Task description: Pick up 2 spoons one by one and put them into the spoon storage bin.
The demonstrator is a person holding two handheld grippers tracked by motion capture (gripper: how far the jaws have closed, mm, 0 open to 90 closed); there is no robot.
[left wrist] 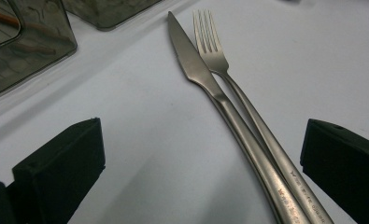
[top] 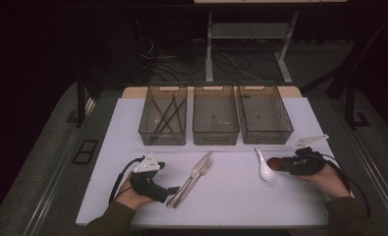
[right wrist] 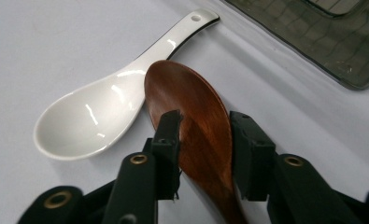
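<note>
A brown wooden spoon lies on the white table beside a white ceramic spoon. My right gripper grips the wooden spoon's bowl, a pad pressing on each edge. In the high view the right gripper sits at the right of the table, with the wooden spoon just right of the white spoon. A steel knife and fork lie side by side, handles passing between the wide jaws of my left gripper. That left gripper rests open at the table's front left.
Three smoky clear bins stand in a row at the back: the left bin holds brown chopsticks, the middle bin and right bin look bare. A bin corner lies close ahead of the right gripper.
</note>
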